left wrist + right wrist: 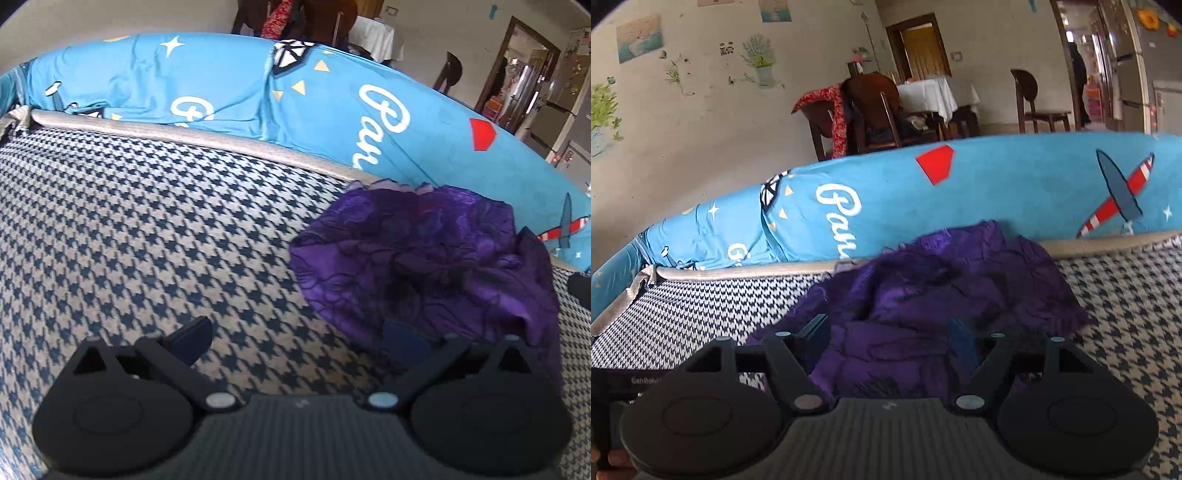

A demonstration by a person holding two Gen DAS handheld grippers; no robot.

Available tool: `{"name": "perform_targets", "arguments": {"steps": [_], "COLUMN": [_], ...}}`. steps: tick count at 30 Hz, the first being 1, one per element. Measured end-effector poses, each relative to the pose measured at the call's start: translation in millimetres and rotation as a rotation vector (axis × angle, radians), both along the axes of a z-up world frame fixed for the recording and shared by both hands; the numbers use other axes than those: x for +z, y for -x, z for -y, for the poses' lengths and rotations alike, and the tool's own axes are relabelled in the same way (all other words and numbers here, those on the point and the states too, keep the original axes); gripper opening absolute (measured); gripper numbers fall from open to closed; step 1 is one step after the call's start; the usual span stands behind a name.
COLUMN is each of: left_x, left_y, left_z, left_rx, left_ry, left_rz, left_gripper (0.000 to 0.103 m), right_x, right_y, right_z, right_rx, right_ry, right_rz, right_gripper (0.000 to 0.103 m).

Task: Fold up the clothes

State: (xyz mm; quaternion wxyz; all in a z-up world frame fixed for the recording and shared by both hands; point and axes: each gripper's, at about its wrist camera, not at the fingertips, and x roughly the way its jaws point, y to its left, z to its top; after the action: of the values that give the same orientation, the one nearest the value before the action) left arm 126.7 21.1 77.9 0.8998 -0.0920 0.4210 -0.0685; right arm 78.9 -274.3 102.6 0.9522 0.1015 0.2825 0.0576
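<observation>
Plainly the purple garment [923, 306] is light, limp lace; pinch an edge. Both hand-held grippers, left [295, 339] and right [890, 332], gape wide, empty.

Garment [424, 266] bunched on sofa seat [147, 240], against backrest cover [229, 88] behind. Left gripper [295, 339] before garment's left edge; right gripper [890, 339] over its near part. Dining chairs [871, 110] beyond backrest.

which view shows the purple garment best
The right wrist view: the purple garment lies crumpled, centred ahead of the open right gripper. The left wrist view shows it off to the right, partly behind a finger.
</observation>
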Motion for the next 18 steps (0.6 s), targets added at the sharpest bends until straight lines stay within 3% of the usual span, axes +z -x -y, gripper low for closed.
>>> {"name": "perform_targets", "arguments": {"steps": [3,9,15,18], "left_x": [0.0,-3.2,-4.9,-4.7], "left_y": [2.0,5.0,4.1,3.6], "left_z": [15.8,42.4,43.9,41.5], "left_rx": [-0.047,-0.11,-0.116,-0.109], "left_ry": [-0.006,-0.068,-0.081,-0.09], "left_rz": [0.005,0.014,0.004,0.005], "left_gripper": [0.103,0.103,0.103,0.103], "right_x": [-6.8,-31.0,-50.5,-47.8], "right_y": [7.7,11.1,-0.3,-3.0], "right_z": [3.2,-13.9,-22.1,-20.7], "right_rx": [0.045,0.145,0.109,0.103], "right_ry": [0.022,0.177,0.281,0.229], "right_rz": [-0.018,-0.063,-0.073,-0.056], "right_gripper": [0.074,0.079,0.079,0.059]}}
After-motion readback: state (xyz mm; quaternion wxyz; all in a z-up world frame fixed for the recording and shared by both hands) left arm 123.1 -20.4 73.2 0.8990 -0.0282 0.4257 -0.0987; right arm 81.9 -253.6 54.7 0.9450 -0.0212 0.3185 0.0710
